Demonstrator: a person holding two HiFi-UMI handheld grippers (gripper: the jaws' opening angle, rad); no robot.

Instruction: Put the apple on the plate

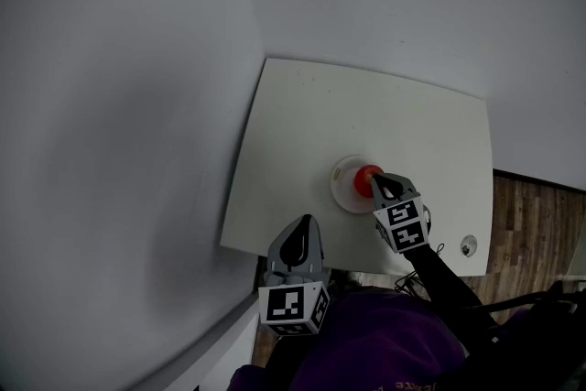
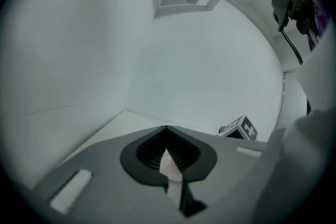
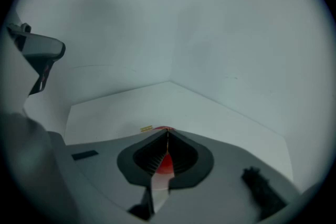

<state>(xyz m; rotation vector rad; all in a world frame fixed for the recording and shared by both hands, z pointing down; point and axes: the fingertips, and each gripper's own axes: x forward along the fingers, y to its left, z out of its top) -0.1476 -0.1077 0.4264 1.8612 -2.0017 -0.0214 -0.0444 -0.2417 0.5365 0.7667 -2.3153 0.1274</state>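
Note:
A red apple [image 1: 367, 179] sits on a small white plate [image 1: 342, 189] near the front of the white table [image 1: 366, 110]. My right gripper [image 1: 384, 189] is right at the apple's near side, its jaws pointing at it. In the right gripper view the right gripper [image 3: 167, 132] has its tips together, and the apple [image 3: 165, 163] shows only as red through the narrow slit and just past the tips. My left gripper [image 1: 298, 242] is shut and holds nothing, over the table's front left edge. The left gripper [image 2: 167, 129] points along the table toward the wall.
The table stands in a corner, with grey walls [image 1: 119, 124] at its left and far sides. A small round fitting [image 1: 469, 244] sits at the table's front right corner. Wooden floor [image 1: 531, 215] lies to the right. The right gripper's marker cube [image 2: 242, 128] shows in the left gripper view.

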